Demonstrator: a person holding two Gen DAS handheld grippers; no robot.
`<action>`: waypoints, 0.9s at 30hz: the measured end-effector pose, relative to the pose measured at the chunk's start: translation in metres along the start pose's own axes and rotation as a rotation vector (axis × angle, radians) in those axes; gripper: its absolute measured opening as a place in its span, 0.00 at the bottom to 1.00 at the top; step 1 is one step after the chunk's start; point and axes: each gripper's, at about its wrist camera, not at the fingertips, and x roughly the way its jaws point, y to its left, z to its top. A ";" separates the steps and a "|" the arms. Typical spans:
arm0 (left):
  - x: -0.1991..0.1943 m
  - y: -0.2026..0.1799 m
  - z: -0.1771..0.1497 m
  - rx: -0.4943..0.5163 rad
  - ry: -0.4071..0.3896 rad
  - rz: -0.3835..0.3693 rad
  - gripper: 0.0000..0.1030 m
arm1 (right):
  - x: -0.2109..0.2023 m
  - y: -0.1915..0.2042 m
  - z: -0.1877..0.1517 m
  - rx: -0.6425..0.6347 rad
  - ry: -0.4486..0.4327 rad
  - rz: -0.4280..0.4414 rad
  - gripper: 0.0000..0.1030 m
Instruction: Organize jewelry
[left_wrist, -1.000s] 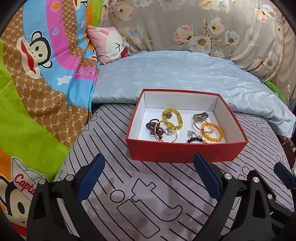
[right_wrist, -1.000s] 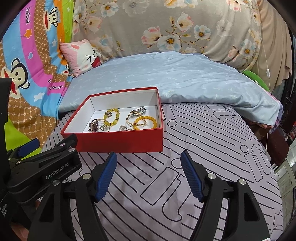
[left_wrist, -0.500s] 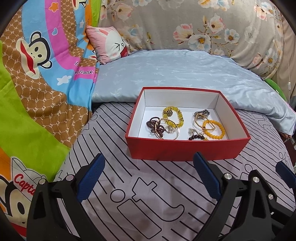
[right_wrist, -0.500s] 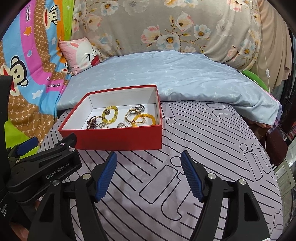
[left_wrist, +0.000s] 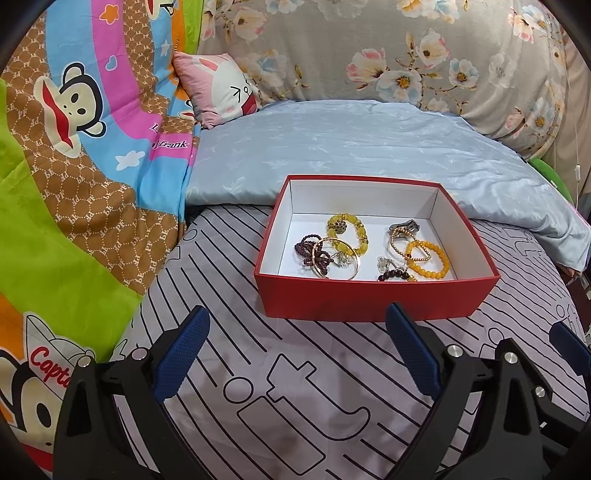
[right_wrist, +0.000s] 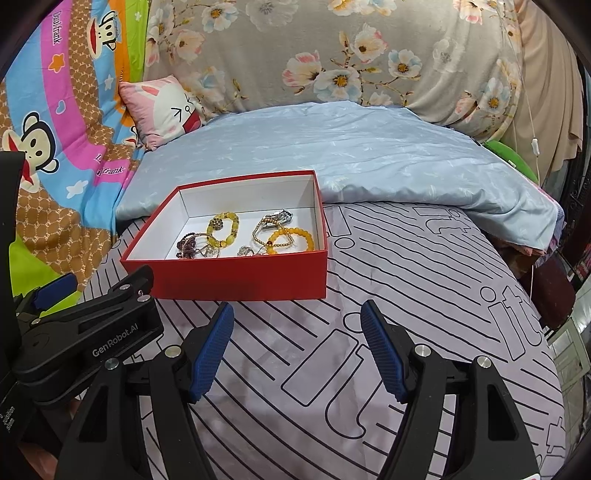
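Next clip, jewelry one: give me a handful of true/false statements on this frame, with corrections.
1. The red box has its lid on. False: it is open, showing jewelry inside.
2. Both the left gripper and the right gripper are open and empty. True.
3. The orange bead bracelet lies on the striped bedsheet. False: it lies in the box.
4. A gold bangle overlaps the dark purple bead bracelet. True.
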 end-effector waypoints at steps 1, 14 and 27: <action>0.000 0.000 0.000 -0.001 0.000 0.000 0.91 | 0.000 0.000 0.000 0.000 0.000 0.000 0.68; -0.001 0.001 0.000 -0.002 0.001 0.000 0.90 | 0.000 0.001 0.001 0.002 0.001 0.002 0.68; -0.002 0.002 0.000 0.000 0.000 0.000 0.90 | -0.001 0.002 0.001 0.002 0.002 0.002 0.68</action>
